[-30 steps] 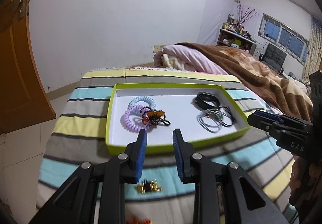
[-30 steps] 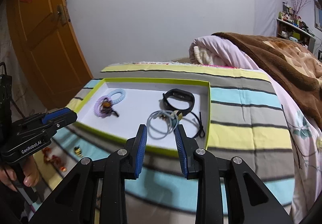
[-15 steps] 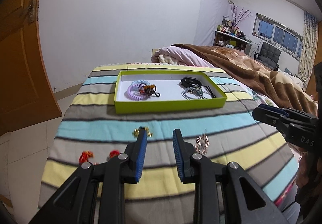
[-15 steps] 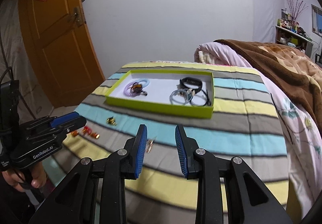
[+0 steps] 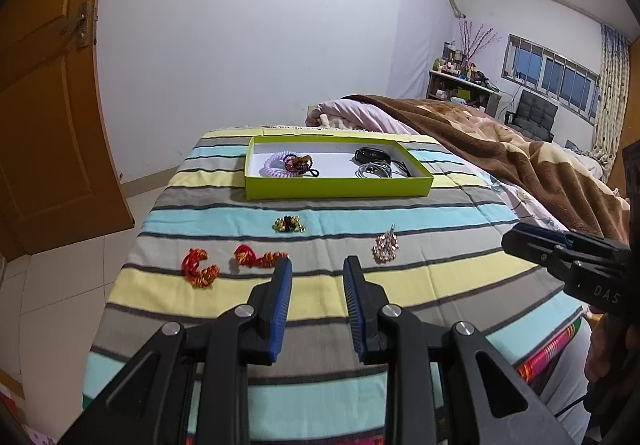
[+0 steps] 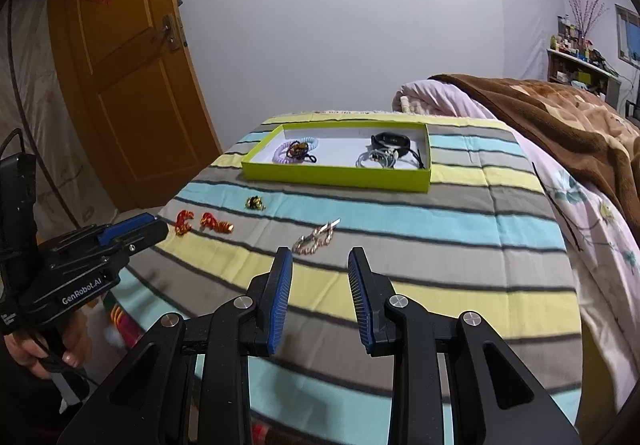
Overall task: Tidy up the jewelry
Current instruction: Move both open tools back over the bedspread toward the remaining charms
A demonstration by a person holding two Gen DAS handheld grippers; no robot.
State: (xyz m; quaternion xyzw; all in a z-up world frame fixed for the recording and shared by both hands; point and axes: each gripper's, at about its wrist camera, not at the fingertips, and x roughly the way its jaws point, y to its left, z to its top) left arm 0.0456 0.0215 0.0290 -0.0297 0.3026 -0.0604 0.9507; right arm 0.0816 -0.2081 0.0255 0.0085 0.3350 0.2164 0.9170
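Note:
A lime-green tray (image 5: 338,191) (image 6: 340,177) sits far back on the striped bedcover. It holds spiral hair ties (image 5: 276,167), a black band (image 5: 370,155) and grey loops (image 5: 374,169). Loose on the cover lie two red-gold ornaments (image 5: 198,265) (image 5: 258,257), a gold-black brooch (image 5: 289,224) (image 6: 255,203) and a rose-gold piece (image 5: 386,245) (image 6: 316,239). My left gripper (image 5: 317,269) is open and empty above the cover's near part. My right gripper (image 6: 320,259) is open and empty, just short of the rose-gold piece.
A brown blanket (image 5: 520,149) and pink quilt (image 6: 440,97) cover the bed to the right. An orange door (image 6: 132,77) stands left, with tiled floor (image 5: 60,285) beside the bed. The cover's near edge drops off below both grippers.
Both grippers have pulled back from above the tray toward the near edge. The tray now looks far away and the loose pieces have come into view. Both jaws stay open.

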